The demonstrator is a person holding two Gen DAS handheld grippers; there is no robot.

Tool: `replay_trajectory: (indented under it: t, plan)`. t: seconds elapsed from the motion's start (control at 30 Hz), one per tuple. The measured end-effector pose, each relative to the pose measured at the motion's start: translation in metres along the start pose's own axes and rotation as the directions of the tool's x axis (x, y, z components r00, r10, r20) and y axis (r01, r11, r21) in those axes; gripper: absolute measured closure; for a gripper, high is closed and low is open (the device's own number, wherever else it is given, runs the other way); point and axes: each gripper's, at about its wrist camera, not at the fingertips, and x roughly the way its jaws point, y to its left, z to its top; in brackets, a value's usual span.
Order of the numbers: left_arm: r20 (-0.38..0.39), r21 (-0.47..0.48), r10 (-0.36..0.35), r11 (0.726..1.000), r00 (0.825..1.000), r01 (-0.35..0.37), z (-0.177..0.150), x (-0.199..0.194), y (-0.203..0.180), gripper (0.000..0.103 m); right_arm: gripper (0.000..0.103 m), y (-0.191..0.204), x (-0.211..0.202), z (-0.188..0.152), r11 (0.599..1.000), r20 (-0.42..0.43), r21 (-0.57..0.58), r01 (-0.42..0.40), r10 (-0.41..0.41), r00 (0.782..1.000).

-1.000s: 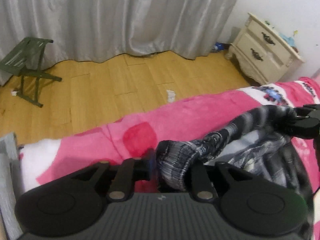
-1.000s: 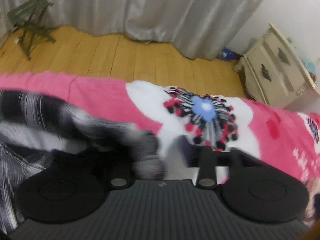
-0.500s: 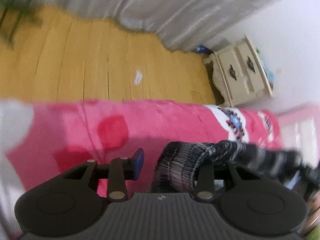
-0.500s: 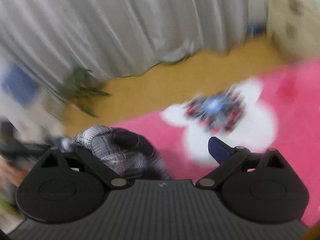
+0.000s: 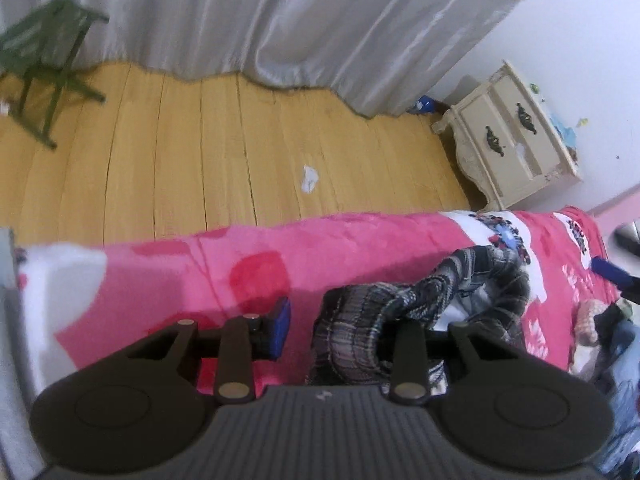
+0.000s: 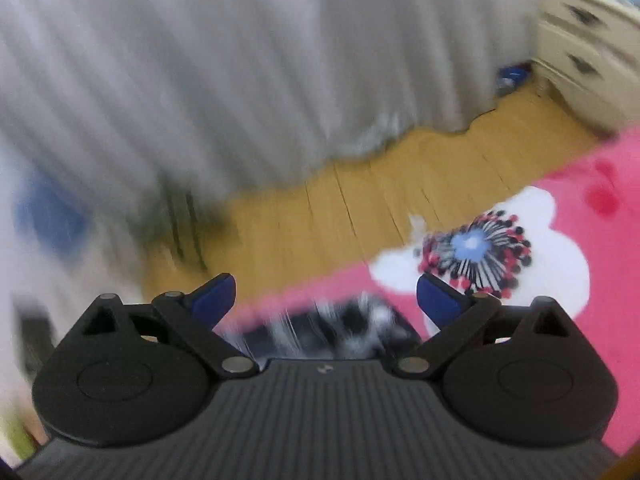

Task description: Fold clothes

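- Wooden floor (image 5: 200,152) runs up to a grey curtain (image 5: 280,20) in the left wrist view, with a green stool (image 5: 44,64) at the far left, a cream nightstand (image 5: 516,144) at the right and a scrap of white paper (image 5: 309,178) on the boards.
- Nearer the camera, a pink blanket (image 5: 160,272) covers the bed.
- Left gripper (image 5: 340,332) has its jaws partly drawn in; a bunched end of the plaid shirt (image 5: 352,340) sits between them against the right finger, while a gap shows beside the blue pad (image 5: 280,326) of the left finger. Whether the cloth is truly pinched, I cannot tell.
- From that bunch the shirt trails right across the blanket.
- At the right edge, a blue-tipped finger of the right gripper (image 5: 610,274) shows, clear of the cloth.
- Left gripper points steeply down at the bed.
- Right wrist view is blurred: curtain (image 6: 240,60), floor (image 6: 320,216), nightstand (image 6: 588,40) and the blanket's flower print (image 6: 476,248).
- Right gripper (image 6: 324,296) has its jaws spread wide, holding nothing; the shirt (image 6: 344,328) lies on the blanket below the gap, untouched by the pads.
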Motion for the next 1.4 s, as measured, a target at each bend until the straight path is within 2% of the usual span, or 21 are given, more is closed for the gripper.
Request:
replay_trajectory:
  t: [0.1,0.2,0.27,0.33,0.4,0.47,0.5,0.6,0.67,0.77,0.83,0.9,0.93,1.0,1.03,1.1,1.13,1.2,1.23,1.33,1.4]
  plan:
    - [0.069,0.062,-0.040,0.997,0.997,0.036,-0.005,-0.022,-0.007,0.066,0.006,-0.032,-0.065,-0.025,0.985,0.207,0.139,-0.103,0.073,0.976]
    - [0.101,0.083,-0.100,0.992,0.990,0.091,-0.008,-0.031,-0.008,0.061,0.007,-0.059,-0.123,-0.069,0.981,0.288,0.181,-0.063,0.009,0.958]
    - [0.059,-0.004,-0.144,0.989,0.988,0.145,-0.003,-0.023,0.002,0.061,0.009,-0.081,-0.161,-0.105,0.972,0.287,0.236,0.005,-0.074,0.955]
    - [-0.023,-0.159,-0.203,0.967,0.979,0.197,0.007,-0.005,0.018,0.062,0.013,-0.100,-0.199,-0.146,0.947,0.275,0.316,0.064,-0.156,0.949]
    - [-0.097,-0.329,-0.219,0.928,0.971,0.177,0.014,0.010,0.037,0.071,0.017,-0.112,-0.229,-0.184,0.916,0.255,0.386,0.109,-0.220,0.942]
    - [-0.143,-0.451,-0.212,0.883,0.967,0.127,0.018,0.018,0.051,0.073,0.018,-0.114,-0.256,-0.228,0.877,0.245,0.458,0.145,-0.282,0.928]
    - [-0.141,-0.458,-0.206,0.881,0.968,0.121,0.018,0.016,0.051,0.074,0.018,-0.114,-0.267,-0.249,0.859,0.242,0.489,0.154,-0.303,0.922]
    - [-0.078,-0.331,-0.139,0.938,0.987,0.106,0.013,-0.010,0.032,0.074,0.021,-0.113,-0.287,-0.299,0.821,0.232,0.536,0.198,-0.369,0.900]
    - [-0.031,-0.262,-0.161,0.954,0.987,0.147,0.008,-0.025,0.023,0.074,0.021,-0.103,-0.296,-0.320,0.815,0.217,0.519,0.256,-0.415,0.883]
    - [-0.039,-0.311,-0.265,0.920,0.963,0.240,0.008,-0.027,0.027,0.068,0.022,-0.091,-0.304,-0.345,0.811,0.203,0.502,0.299,-0.447,0.871]
    - [-0.140,-0.422,-0.364,0.863,0.921,0.277,0.014,-0.009,0.041,0.061,0.023,-0.086,-0.306,-0.355,0.816,0.210,0.498,0.291,-0.440,0.873]
    - [-0.269,-0.593,-0.416,0.782,0.868,0.191,0.013,0.013,0.059,0.064,0.023,-0.079,-0.309,-0.361,0.821,0.221,0.501,0.274,-0.428,0.877]
    - [-0.294,-0.617,-0.406,0.772,0.865,0.153,0.013,0.014,0.063,0.065,0.023,-0.076,-0.311,-0.364,0.822,0.227,0.504,0.265,-0.422,0.878]
    - [-0.309,-0.537,-0.358,0.830,0.881,0.149,0.017,0.001,0.058,0.063,0.023,-0.071,-0.316,-0.368,0.825,0.236,0.510,0.244,-0.407,0.883]
    - [-0.312,-0.506,-0.366,0.845,0.877,0.173,0.017,-0.006,0.055,0.061,0.023,-0.069,-0.318,-0.371,0.824,0.241,0.517,0.232,-0.400,0.884]
    - [-0.309,-0.459,-0.437,0.846,0.844,0.270,0.017,-0.017,0.050,0.061,0.023,-0.065,-0.320,-0.379,0.824,0.247,0.524,0.213,-0.386,0.889]
    - [-0.287,-0.411,-0.451,0.855,0.845,0.316,0.020,-0.026,0.047,0.061,0.023,-0.063,-0.321,-0.382,0.825,0.250,0.526,0.209,-0.384,0.889]
    - [-0.197,-0.245,-0.441,0.887,0.876,0.391,0.025,-0.050,0.038,0.055,0.023,-0.061,-0.321,-0.386,0.821,0.244,0.531,0.209,-0.384,0.890]
    - [-0.151,-0.153,-0.459,0.886,0.876,0.438,0.028,-0.063,0.032,0.051,0.023,-0.060,-0.321,-0.388,0.819,0.241,0.534,0.208,-0.384,0.891]
    - [-0.014,-0.072,-0.483,0.874,0.875,0.481,0.030,-0.094,0.027,0.052,0.023,-0.053,-0.322,-0.391,0.824,0.237,0.523,0.219,-0.387,0.891]
    - [0.140,0.036,-0.404,0.914,0.904,0.404,0.030,-0.120,0.021,0.052,0.022,-0.046,-0.322,-0.392,0.832,0.239,0.500,0.241,-0.400,0.885]
